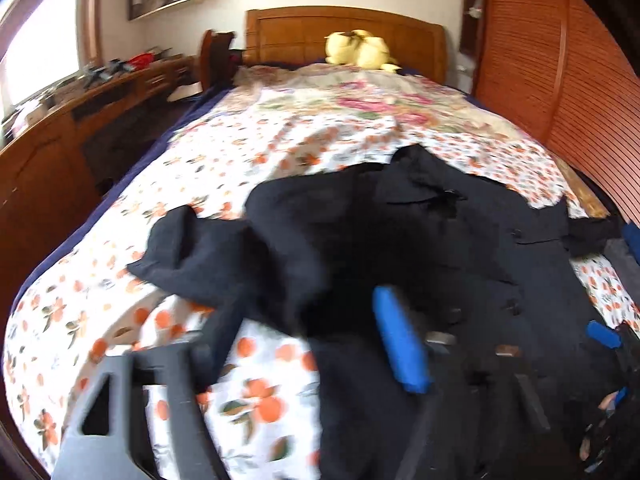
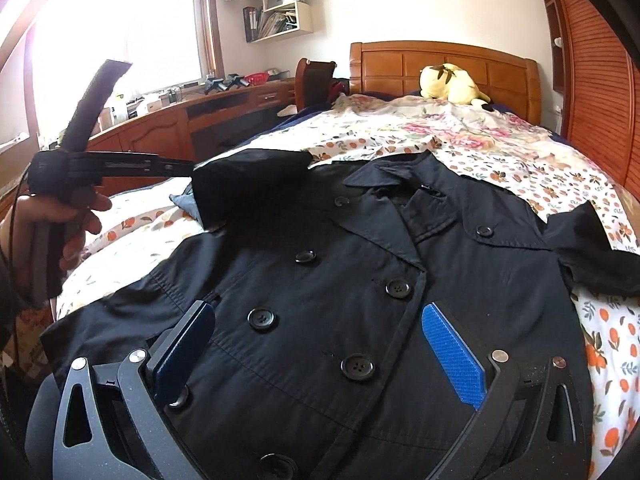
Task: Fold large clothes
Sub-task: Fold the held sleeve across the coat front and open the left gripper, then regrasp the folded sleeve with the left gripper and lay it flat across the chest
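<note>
Right wrist view has the black double-breasted coat [image 2: 340, 280] lying face up on the bed [image 2: 500, 148], collar far, while the left gripper [image 2: 192, 172] is clamped on its left sleeve [image 2: 248, 184] and the right gripper [image 2: 316, 344] hovers spread apart over the buttons.

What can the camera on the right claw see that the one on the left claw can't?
Only the right wrist view shows the coat's front sharply: collar, lapels and two rows of buttons. It also shows the person's hand holding the left claw, which grips a raised sleeve, and the right claw wide open over the buttons.

Only the left wrist view, which is blurred, shows the coat's other sleeve lying crumpled on the floral bedspread.

Both show the bed's wooden headboard, the yellow plush toy, the desk and the slatted wardrobe.
</note>
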Action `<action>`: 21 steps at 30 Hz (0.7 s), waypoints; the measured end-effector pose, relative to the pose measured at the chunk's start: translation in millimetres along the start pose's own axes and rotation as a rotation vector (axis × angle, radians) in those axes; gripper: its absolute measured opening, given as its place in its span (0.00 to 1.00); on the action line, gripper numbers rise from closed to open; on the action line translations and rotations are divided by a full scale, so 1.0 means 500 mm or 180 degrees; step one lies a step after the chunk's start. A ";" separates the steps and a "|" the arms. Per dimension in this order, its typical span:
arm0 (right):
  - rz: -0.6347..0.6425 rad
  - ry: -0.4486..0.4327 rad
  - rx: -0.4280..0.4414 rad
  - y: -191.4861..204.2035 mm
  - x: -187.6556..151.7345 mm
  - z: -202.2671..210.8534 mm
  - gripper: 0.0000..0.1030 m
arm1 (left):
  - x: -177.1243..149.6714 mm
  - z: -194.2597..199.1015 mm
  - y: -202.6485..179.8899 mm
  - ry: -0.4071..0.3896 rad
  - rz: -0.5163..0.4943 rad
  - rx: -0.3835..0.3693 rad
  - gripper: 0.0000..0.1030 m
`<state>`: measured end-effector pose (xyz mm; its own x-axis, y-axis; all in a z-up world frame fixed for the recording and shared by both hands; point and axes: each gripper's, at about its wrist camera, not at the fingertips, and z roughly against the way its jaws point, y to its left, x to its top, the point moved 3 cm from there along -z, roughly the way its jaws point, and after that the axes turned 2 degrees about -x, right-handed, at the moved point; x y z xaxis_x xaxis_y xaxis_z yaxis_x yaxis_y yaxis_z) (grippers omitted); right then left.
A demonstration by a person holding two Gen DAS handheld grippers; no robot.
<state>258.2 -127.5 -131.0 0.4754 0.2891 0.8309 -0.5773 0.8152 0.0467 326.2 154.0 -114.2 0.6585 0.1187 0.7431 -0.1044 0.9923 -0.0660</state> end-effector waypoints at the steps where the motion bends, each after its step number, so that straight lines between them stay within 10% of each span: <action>1: 0.0028 0.0000 -0.0027 0.004 -0.001 -0.002 1.00 | -0.004 0.001 0.030 0.0002 0.0097 0.0032 0.80; 21: 0.0103 0.0093 -0.0168 0.026 0.012 0.015 1.00 | 0.006 -0.259 0.338 0.0533 0.0760 0.0440 0.80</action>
<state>248.6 -118.6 -121.3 0.4765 0.3297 0.8150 -0.5573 0.8302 -0.0100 407.0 326.5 -209.6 0.7155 0.3630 0.5969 -0.3634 0.9231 -0.1257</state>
